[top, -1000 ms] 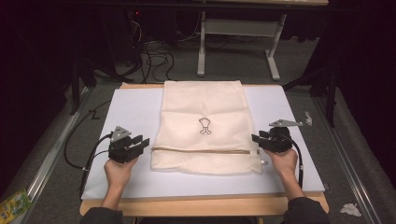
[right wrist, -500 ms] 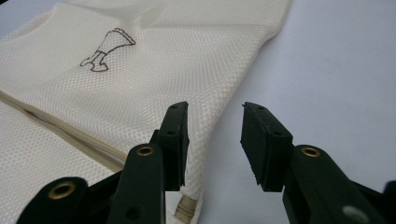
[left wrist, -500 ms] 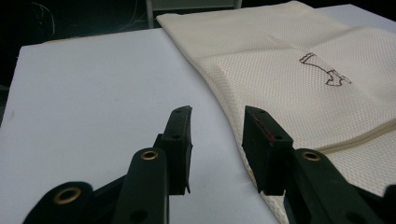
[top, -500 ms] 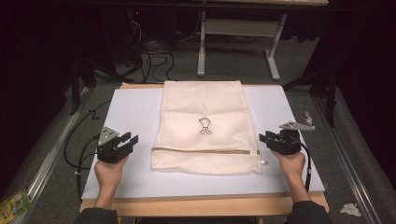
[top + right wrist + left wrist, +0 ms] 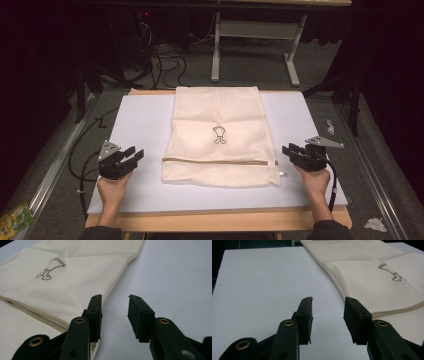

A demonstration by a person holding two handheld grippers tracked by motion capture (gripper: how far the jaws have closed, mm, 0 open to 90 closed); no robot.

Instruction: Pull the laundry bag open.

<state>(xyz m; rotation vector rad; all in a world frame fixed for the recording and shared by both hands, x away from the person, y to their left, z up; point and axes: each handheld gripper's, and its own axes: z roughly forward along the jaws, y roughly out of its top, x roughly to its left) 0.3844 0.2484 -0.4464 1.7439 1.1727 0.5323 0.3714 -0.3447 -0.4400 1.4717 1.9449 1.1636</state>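
Note:
A cream mesh bag [image 5: 220, 115] with a small dark embroidered mark lies flat on the white board [image 5: 135, 120], its zipper running across near the front end. My left gripper [image 5: 131, 155] hovers over bare board to the left of the bag's zipper end. It is open, its jaws have just been opening, and nothing is between them [image 5: 328, 302]; the bag [image 5: 374, 282] lies just right of them. My right gripper [image 5: 289, 150] sits at the bag's right edge, open and empty [image 5: 114, 300], its jaws having just been closing a little. The bag [image 5: 62, 282] lies beside its left jaw.
The board rests on a wooden table [image 5: 215, 220]. Metal rails [image 5: 50, 180] run along both sides. Cables [image 5: 165, 60] and a table frame [image 5: 260, 30] stand on the floor behind. A green packet [image 5: 12, 222] lies on the floor at lower left.
My left gripper has slid left, away from the bag. My right gripper has shifted slightly right. The bag has not moved.

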